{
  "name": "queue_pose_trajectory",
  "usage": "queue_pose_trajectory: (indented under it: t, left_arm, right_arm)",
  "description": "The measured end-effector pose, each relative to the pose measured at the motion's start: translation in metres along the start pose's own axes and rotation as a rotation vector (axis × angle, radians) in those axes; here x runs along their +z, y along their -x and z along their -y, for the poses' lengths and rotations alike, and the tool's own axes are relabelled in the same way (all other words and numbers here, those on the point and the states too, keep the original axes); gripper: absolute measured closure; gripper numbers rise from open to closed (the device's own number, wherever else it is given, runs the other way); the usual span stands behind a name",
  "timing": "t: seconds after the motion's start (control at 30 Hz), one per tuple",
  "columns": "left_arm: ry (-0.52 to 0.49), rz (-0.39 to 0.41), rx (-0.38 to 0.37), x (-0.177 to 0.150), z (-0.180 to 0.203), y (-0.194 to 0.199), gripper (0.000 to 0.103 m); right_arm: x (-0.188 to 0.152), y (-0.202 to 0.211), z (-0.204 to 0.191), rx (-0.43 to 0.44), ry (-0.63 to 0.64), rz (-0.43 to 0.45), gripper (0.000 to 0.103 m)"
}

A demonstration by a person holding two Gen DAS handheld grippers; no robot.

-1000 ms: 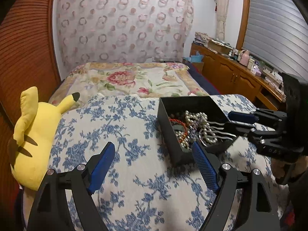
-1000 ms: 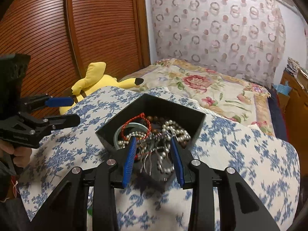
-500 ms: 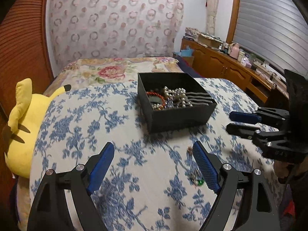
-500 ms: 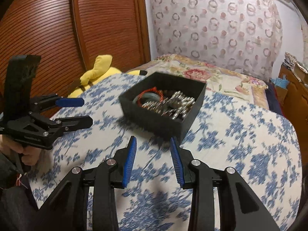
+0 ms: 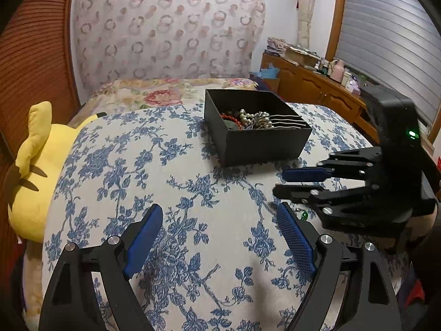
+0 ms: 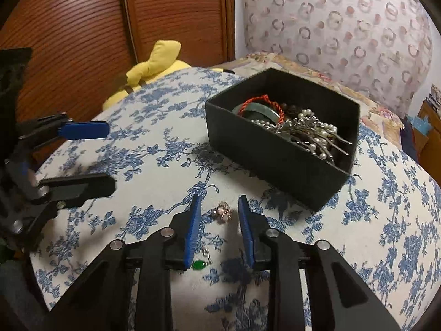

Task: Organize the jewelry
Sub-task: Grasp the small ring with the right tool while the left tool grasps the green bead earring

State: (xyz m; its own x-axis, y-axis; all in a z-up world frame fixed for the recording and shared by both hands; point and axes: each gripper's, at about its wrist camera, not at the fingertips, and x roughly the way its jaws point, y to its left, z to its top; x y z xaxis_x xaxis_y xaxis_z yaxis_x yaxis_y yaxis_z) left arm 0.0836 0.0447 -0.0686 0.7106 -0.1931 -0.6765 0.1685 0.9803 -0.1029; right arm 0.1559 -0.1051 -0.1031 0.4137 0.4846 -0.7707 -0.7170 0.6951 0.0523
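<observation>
Right wrist view: right gripper [image 6: 217, 209] sits low centre, angled down at the blue-flowered cloth [image 6: 154, 149]; its jaws are closing w/ a small pinkish flower-shaped earring [image 6: 222, 213] lying between the blue pads, pads not yet touching it. A green-stone piece [image 6: 199, 264] lies on the cloth just below, by the left pad near the bottom of the frame. Black box [image 6: 275, 162] stands upper right of centre, open top, holding a red cord, a green bangle, pearl strands and hairpins in a heap. Left gripper [image 6: 107, 157] shows at left edge, jaws wide apart, nothing between them, well apart from the box. Left wrist view: left gripper [image 5: 217, 215] at bottom, jaws wide apart over bare cloth [image 5: 193, 193], nothing held. Right gripper [image 5: 278, 182] enters from the right edge, tips near the cloth, in front of the box [image 5: 261, 143], which sits upper centre. Green stone [image 5: 304, 215] peeks out just below the right gripper. Yellow plush [image 5: 35, 165] at left edge, beside the cloth. Bed w/ floral cover [image 5: 165, 93] behind; cabinet [image 5: 317, 88] upper right.
</observation>
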Motion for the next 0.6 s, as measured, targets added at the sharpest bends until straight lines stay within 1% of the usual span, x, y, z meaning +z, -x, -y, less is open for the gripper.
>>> queue_pose_trajectory:
  t: [0.03,0.07,0.23,0.4,0.6]
  left_arm:
    - [0.001,0.0,0.001,-0.001,0.0,0.001,0.022]
    - [0.003,0.001,0.0,-0.003,0.0,0.001,0.022]
    - [0.004,0.001,-0.007,-0.007,0.005,0.003,0.022]
    - [-0.024,-0.007,-0.024,-0.007,0.021,0.001,0.022]
    - [-0.079,-0.048,-0.058,-0.01,0.041,-0.009,0.022]
  right_arm:
    - [0.001,-0.003,0.001,-0.002,-0.004,-0.011,0.086]
    - [0.001,-0.006,0.001,-0.005,-0.012,-0.02,0.086]
    - [-0.005,0.001,0.004,0.002,-0.033,-0.005,0.087]
    - [-0.02,0.029,0.013,-0.005,-0.087,0.056,0.087]
    - [-0.041,0.06,0.019,-0.038,-0.113,0.101,0.087]
